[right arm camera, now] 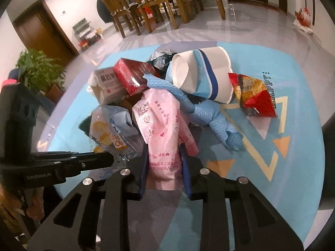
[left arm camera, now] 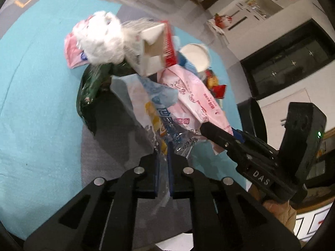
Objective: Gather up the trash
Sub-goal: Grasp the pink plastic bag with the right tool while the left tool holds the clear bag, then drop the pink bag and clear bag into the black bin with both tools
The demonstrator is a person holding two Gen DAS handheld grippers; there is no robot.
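Left wrist view shows a white tissue wad [left arm camera: 100, 39] on the heap, and the left gripper [left arm camera: 163, 156] pinched on a clear wrapper [left arm camera: 159, 117]; right wrist view shows the right gripper [right arm camera: 163, 159] clamping a pink bag [right arm camera: 163, 125], then a paper cup [right arm camera: 201, 73] and a red snack packet [right arm camera: 254, 94] on the blue mat [right arm camera: 293, 146]

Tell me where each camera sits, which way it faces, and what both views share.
Left wrist: on the left gripper, angled down at the trash pile; jaws pinch a clear wrapper; right gripper at right.
Right wrist: on the right gripper, angled down; jaws around a pink bag.
Shared: pink bag, blue mat.
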